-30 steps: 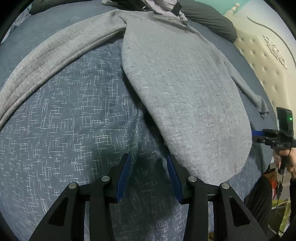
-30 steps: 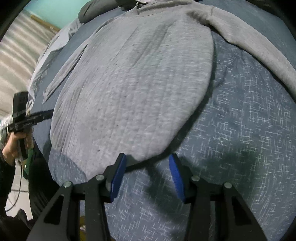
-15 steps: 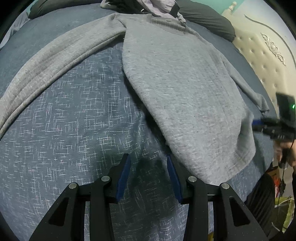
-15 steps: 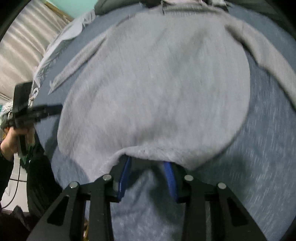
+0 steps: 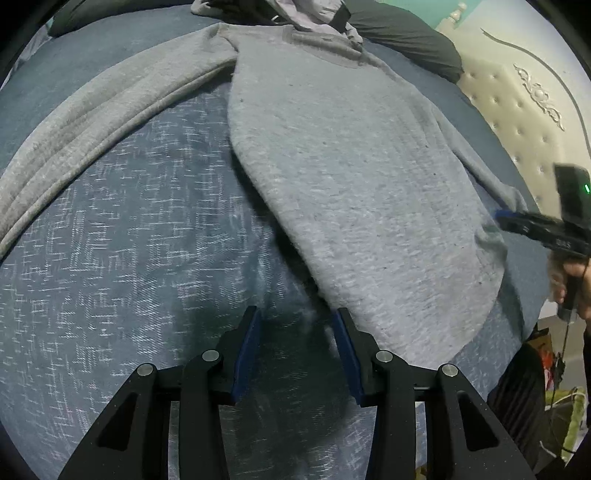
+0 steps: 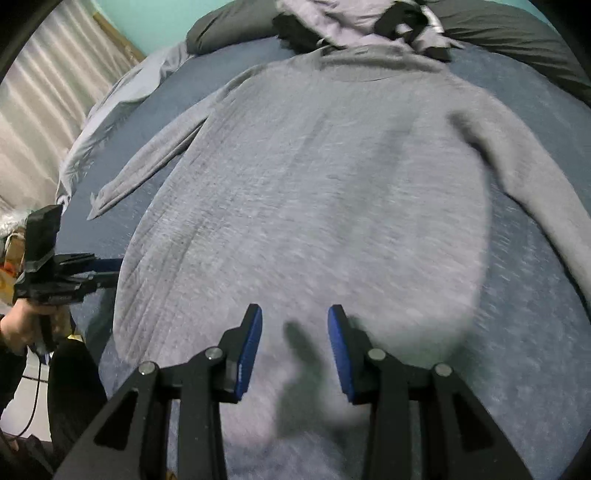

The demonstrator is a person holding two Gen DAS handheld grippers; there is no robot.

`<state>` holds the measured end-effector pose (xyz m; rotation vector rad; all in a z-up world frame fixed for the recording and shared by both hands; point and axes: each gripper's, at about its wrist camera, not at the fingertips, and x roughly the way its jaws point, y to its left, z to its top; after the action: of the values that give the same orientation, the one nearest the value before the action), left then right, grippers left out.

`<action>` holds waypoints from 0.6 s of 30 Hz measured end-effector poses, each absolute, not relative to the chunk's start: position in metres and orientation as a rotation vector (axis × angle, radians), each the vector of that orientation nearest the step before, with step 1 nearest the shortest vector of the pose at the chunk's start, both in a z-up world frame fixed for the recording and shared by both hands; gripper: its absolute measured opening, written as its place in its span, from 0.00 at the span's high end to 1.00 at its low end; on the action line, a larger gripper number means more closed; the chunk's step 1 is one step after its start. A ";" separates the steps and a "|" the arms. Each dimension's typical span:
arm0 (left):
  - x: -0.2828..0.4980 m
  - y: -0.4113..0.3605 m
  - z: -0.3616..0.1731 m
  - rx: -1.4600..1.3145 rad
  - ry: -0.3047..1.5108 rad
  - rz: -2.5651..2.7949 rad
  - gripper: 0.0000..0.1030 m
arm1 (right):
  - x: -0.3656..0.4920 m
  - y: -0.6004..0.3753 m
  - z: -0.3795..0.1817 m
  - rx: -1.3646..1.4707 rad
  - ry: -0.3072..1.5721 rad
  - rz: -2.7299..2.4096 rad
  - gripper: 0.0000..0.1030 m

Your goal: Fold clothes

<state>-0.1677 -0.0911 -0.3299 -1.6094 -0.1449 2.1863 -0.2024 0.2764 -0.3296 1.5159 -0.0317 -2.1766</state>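
we held the right gripper (image 6: 293,347) over the sweater's (image 6: 314,192) near hem, fingers released; its long axis ran near to far, and the left gripper (image 5: 297,350), also released, sat left of the hem.

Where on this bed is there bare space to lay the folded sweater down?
Bare blue patterned bedspread lies between the grey knit sweater's body and its outstretched sleeve, ahead of the left claw. It is crowded by the clothes pile and dark pillow.

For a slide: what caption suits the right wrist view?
Right tongs open above the grey sweater's hem on the blue bedspread.
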 end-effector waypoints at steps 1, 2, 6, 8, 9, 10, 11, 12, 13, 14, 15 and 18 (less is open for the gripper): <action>-0.169 -0.095 -0.330 -1.614 -0.146 2.191 0.57 | -0.198 0.287 -0.328 1.521 -0.042 -2.192 0.64; -0.170 -0.099 -0.331 -1.620 -0.147 2.196 0.57 | -0.193 0.297 -0.328 1.536 -0.049 -2.203 0.64; -0.175 -0.108 -0.334 -1.641 -0.155 2.215 0.57 | -0.173 0.330 -0.346 1.673 -0.050 -2.216 0.64; -0.176 -0.109 -0.335 -1.648 -0.163 2.220 0.57 | -0.167 0.333 -0.361 1.747 -0.026 -2.183 0.64; -0.176 -0.110 -0.335 -1.650 -0.167 2.221 0.57 | -0.166 0.328 -0.370 1.773 -0.013 -2.155 0.64; -0.176 -0.110 -0.334 -1.650 -0.168 2.222 0.57 | -0.166 0.322 -0.376 1.785 -0.010 -2.132 0.64; -0.175 -0.110 -0.333 -1.647 -0.166 2.223 0.57 | -0.167 0.315 -0.381 1.786 -0.016 -2.113 0.64; -0.174 -0.109 -0.332 -1.644 -0.164 2.224 0.57 | -0.167 0.308 -0.386 1.787 -0.023 -2.095 0.64; -0.173 -0.109 -0.331 -1.640 -0.162 2.225 0.57 | -0.169 0.301 -0.390 1.785 -0.026 -2.082 0.64; -0.173 -0.109 -0.329 -1.636 -0.158 2.226 0.57 | -0.171 0.294 -0.392 1.777 -0.025 -2.082 0.64; -0.172 -0.109 -0.327 -1.630 -0.154 2.228 0.57 | -0.173 0.287 -0.393 1.769 -0.022 -2.083 0.63; -0.171 -0.114 -0.326 -1.626 -0.160 2.231 0.57 | -0.181 0.272 -0.394 1.749 0.001 -2.101 0.60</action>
<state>-0.1715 -0.1136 -0.3256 -1.6257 -0.1598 2.2309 -0.1809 0.2722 -0.3943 1.7491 0.0010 -2.1011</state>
